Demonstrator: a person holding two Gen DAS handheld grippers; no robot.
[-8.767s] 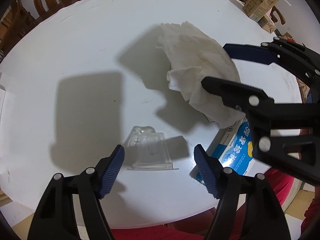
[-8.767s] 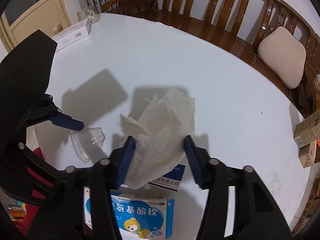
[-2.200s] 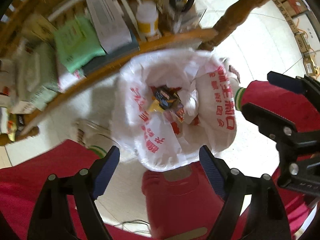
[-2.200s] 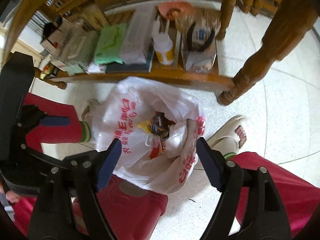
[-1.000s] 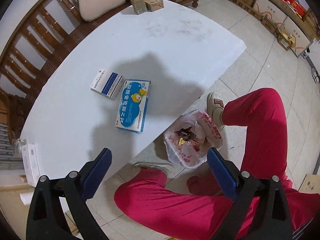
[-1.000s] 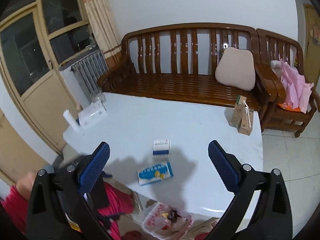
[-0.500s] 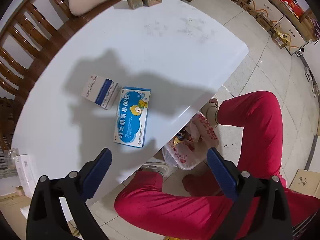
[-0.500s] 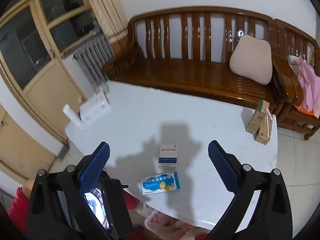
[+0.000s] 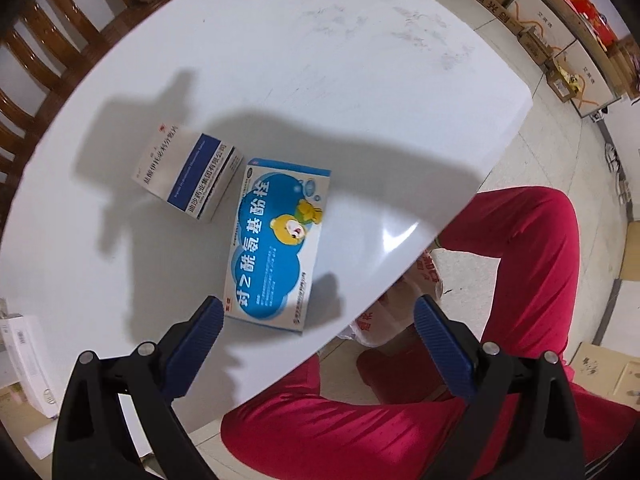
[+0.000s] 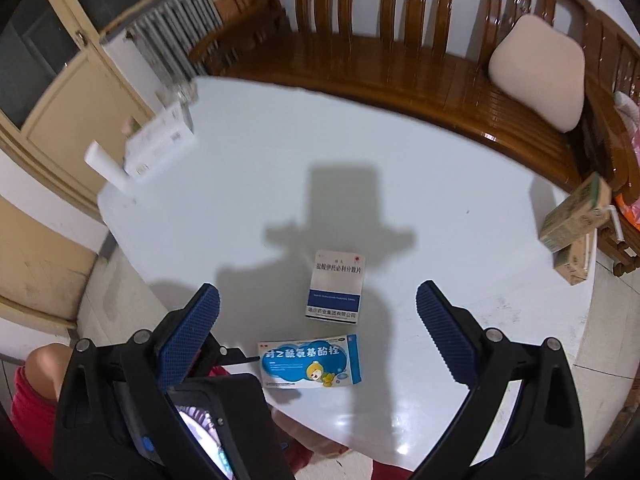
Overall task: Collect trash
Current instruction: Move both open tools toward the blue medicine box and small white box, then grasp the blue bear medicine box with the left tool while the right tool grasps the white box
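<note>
White tabletop (image 9: 360, 92) carries two cartons: a blue medicine box (image 9: 276, 244) with a cartoon bear, and just beside it, at about ten o'clock in the left wrist view, a white-and-navy medicine box (image 9: 188, 172). No loose tissue or wrapper can be seen on the table, so the step in hand is judged to be a return to the table for whatever is next to be collected. The left gripper (image 9: 316, 320) is held spread wide and empty above the near table edge, its left pad close over the blue box's near corner. The right gripper (image 10: 318, 306) is likewise held wide apart with nothing between its pads, higher up, with both boxes framed between them.

Below the table edge, at about four o'clock in the left wrist view, a white trash bag (image 9: 394, 312) with red print is partly hidden; its mouth cannot be made out. A red-trousered leg (image 9: 520, 264) is seen beside it.

Should the boxes count as trash, which is uncertain, the blue box would be the natural next pick: a descent, a pinch across its narrower width, then a carry to the bag.
</note>
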